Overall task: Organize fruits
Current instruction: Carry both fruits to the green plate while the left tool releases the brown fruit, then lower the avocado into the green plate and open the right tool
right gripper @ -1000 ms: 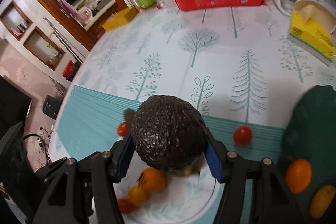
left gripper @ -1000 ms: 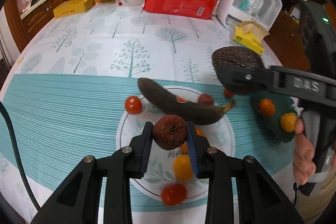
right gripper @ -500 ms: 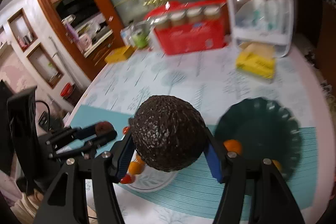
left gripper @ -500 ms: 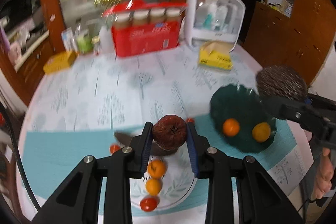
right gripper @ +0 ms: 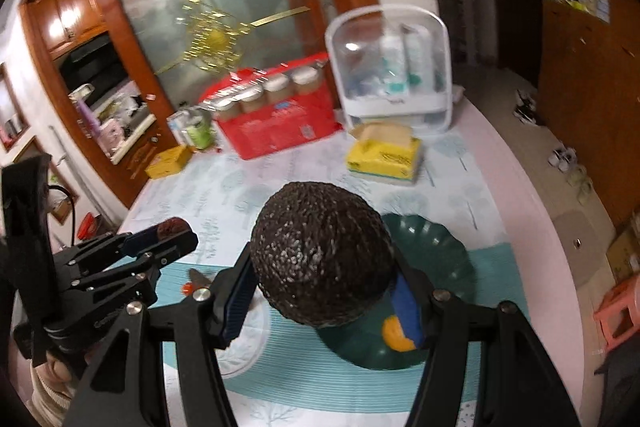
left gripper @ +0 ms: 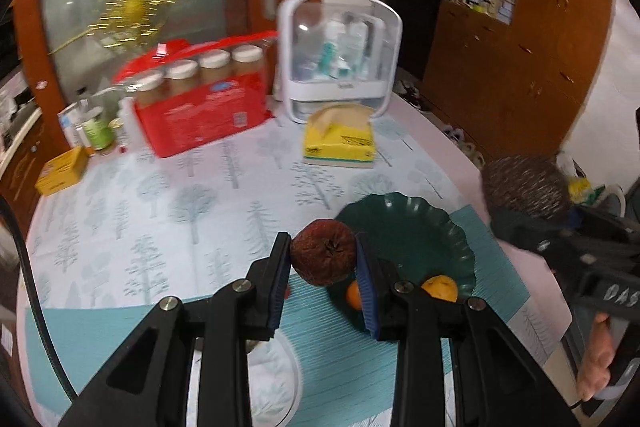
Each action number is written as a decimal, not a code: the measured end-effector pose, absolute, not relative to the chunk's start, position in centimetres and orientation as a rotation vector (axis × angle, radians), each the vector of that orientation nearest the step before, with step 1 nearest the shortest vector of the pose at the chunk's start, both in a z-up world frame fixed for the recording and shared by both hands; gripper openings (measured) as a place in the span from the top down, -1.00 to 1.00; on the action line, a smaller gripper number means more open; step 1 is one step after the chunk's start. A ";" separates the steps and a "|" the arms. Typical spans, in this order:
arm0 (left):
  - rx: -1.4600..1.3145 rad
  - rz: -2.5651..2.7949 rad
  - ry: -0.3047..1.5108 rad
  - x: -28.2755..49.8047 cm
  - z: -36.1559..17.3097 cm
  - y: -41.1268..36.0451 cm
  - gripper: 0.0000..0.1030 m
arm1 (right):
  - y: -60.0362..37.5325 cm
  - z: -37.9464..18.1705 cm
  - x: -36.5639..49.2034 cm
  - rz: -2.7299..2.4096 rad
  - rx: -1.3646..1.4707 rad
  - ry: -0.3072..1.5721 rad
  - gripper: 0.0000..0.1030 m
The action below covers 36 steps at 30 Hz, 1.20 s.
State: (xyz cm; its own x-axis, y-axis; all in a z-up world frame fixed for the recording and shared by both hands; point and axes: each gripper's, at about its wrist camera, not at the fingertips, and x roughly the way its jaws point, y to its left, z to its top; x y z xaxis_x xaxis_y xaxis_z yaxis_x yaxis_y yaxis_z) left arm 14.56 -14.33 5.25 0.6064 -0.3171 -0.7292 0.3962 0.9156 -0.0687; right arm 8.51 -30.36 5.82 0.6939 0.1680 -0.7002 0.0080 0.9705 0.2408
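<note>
The left gripper (left gripper: 323, 259) clamps a wrinkled brown fruit (left gripper: 323, 257), its calyx facing the camera, above the green bowl's (left gripper: 416, 227) near-left rim. The right gripper (right gripper: 324, 281) clamps an avocado (right gripper: 322, 253), long axis seemingly upright. Only the left view shows both oranges (left gripper: 440, 287) in the bowl.

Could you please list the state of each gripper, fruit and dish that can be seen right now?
Left gripper: shut on the brown fruit, held above the table.
Right gripper: shut on the avocado, held above the table.
Green plate: holds two orange fruits.
White plate: mostly hidden.
</note>
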 end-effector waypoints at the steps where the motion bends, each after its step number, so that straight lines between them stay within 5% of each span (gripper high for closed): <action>1: 0.107 -0.420 0.832 15.1 4.5 -15.1 0.42 | -30.8 5.1 8.8 0.074 0.239 0.813 -0.20; 16: 0.132 -0.461 1.066 22.9 -11.6 -23.2 0.42 | -35.1 -11.1 15.8 -0.093 0.326 1.065 -0.20; 24: 0.166 -0.482 1.079 22.6 -13.7 -24.0 0.39 | -35.3 -13.5 15.9 -0.118 0.260 1.086 -0.23; 26: 0.171 -0.485 1.072 22.6 -13.6 -24.0 0.29 | -35.1 -13.3 15.8 -0.125 0.232 1.079 -0.23; 31: 0.129 -0.494 1.056 22.6 -12.6 -22.7 -0.38 | -35.8 -12.7 15.0 -0.137 0.264 1.054 -0.25; 36: 0.127 -0.487 0.988 21.3 -10.1 -21.6 -0.55 | -36.0 -10.7 13.7 -0.131 0.287 0.979 -0.24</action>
